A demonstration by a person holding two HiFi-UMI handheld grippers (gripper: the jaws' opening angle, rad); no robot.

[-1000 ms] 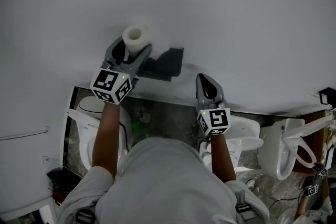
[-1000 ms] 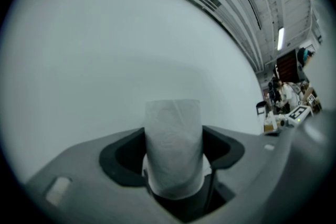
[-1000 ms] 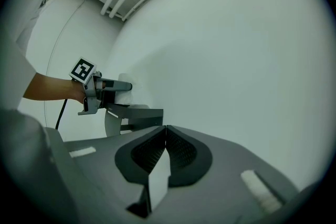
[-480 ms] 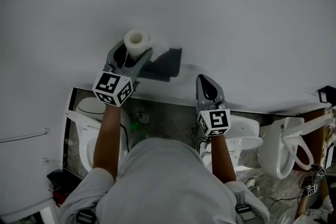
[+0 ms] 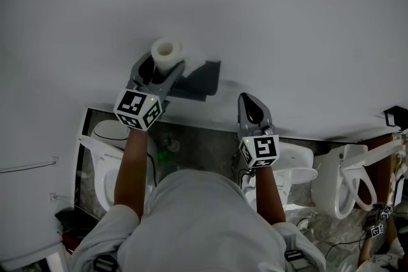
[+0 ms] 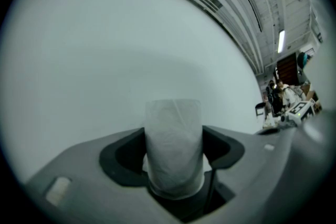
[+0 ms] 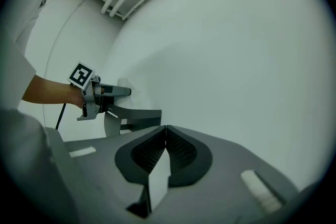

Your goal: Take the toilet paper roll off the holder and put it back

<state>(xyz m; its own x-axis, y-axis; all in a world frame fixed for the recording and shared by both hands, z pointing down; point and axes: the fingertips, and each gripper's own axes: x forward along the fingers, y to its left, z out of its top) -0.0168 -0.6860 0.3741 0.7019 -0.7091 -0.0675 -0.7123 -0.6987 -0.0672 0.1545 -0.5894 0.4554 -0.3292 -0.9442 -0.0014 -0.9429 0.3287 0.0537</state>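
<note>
Here, the left gripper (image 5: 157, 69) reaches out level toward the white wall (image 5: 306, 22) with the toilet paper roll (image 5: 167, 50) clamped between its jaws. The jaws stand wide, one on each side of the roll's soft body, and the roll's hollow core faces up toward the head camera. The roll sits close to the wall, just beside the left end of the dark grey holder (image 5: 199, 78) fixed there. Whether it touches the holder cannot be told from any view.

The right gripper (image 5: 252, 104) hangs to the right of the holder and nearer the person, also level. Its jaws are pressed together with nothing between them, and it is apart from both the holder and the roll.

Below the grippers, past the foot of the wall, white toilets (image 5: 347, 175) stand in a row on a speckled floor (image 5: 204, 150). The person's grey shirt (image 5: 204, 220) fills the near middle of the head view.
</note>
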